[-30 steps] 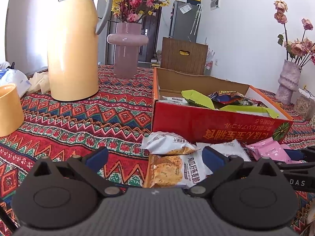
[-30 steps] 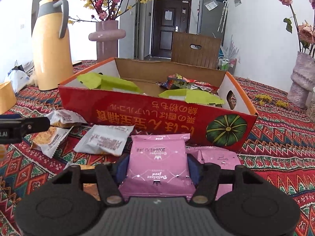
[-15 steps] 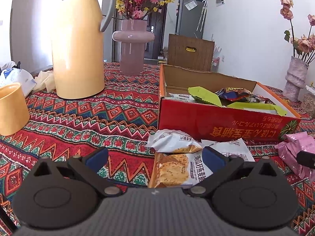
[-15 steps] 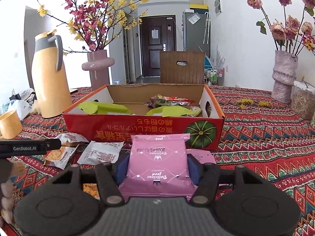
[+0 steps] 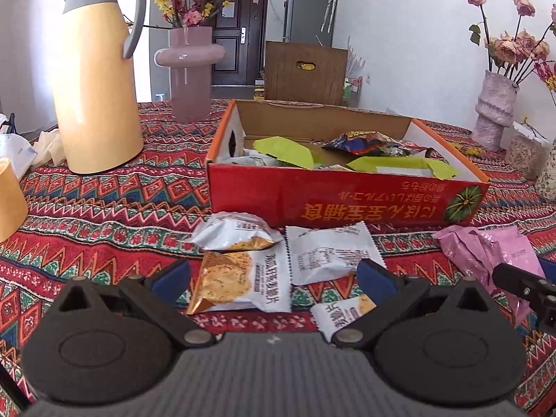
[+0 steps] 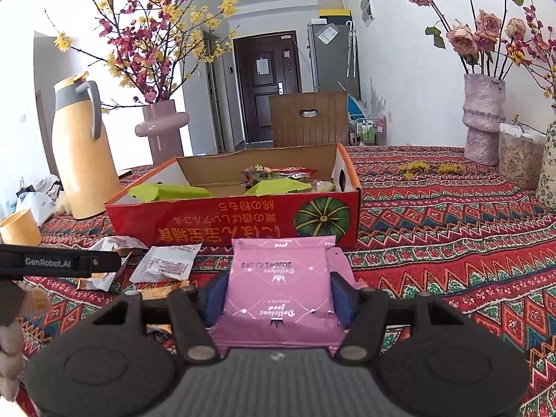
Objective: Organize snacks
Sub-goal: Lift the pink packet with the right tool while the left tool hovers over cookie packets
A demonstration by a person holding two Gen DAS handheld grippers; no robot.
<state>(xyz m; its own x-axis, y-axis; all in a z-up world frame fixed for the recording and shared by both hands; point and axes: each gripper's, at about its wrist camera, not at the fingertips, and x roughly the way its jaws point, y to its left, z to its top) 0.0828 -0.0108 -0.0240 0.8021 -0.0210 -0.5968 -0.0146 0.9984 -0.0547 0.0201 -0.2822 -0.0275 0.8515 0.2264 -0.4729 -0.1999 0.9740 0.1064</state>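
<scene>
The right gripper (image 6: 278,295) is clamped on a pink packet (image 6: 279,292), its blue pads pressing the packet's two sides, and holds it above the patterned tablecloth (image 6: 451,243) just in front of the red cardboard box (image 6: 243,222). The left gripper (image 5: 274,274) has its fingers spread wide apart with nothing between them, above the white snack packets (image 5: 243,274) that lie on the cloth close against the front of the box. More pink packets (image 5: 486,253) lie in front of the box's right corner. Inside the box are green packets (image 5: 285,151) and a dark foil bag (image 5: 365,142). A yellow thermos (image 5: 97,80) and a pink vase (image 5: 191,69) stand to the left of the box, and an orange cup (image 5: 10,198) sits further left
</scene>
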